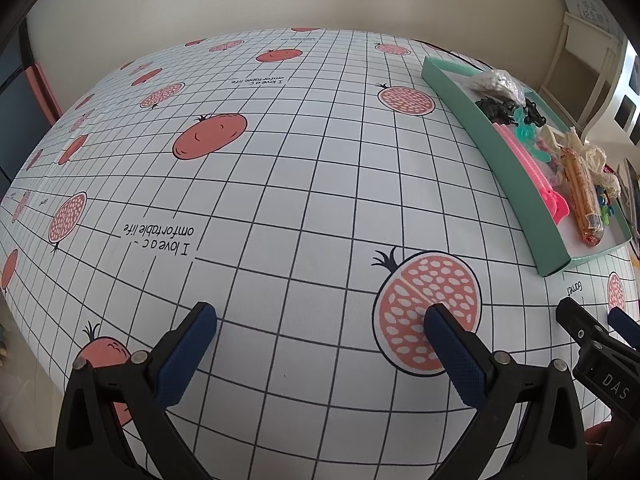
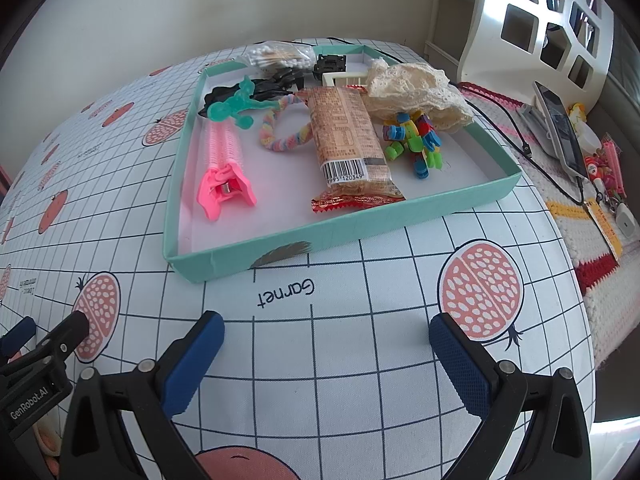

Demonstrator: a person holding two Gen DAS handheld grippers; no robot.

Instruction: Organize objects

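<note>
A shallow teal box (image 2: 280, 248) (image 1: 516, 184) sits on the gridded tablecloth and holds several items: a pink hair clip (image 2: 224, 164) (image 1: 540, 178), a teal clip (image 2: 232, 106), black clips (image 2: 276, 84), a pastel hair tie (image 2: 280, 136), a wrapped snack bar (image 2: 346, 140) (image 1: 580, 192), coloured beads (image 2: 416, 140), cream lace (image 2: 416, 92) and a bag of cotton swabs (image 2: 280, 56). My right gripper (image 2: 326, 340) is open just in front of the box, holding nothing. My left gripper (image 1: 320, 332) is open over bare cloth, left of the box.
The tablecloth (image 1: 280, 184) carries pomegranate prints. Right of the table lie a phone (image 2: 560, 128), a black cable (image 2: 516, 128), small trinkets (image 2: 604, 172) on a crocheted mat, and a white lattice chair back (image 2: 540, 28). A wall stands behind.
</note>
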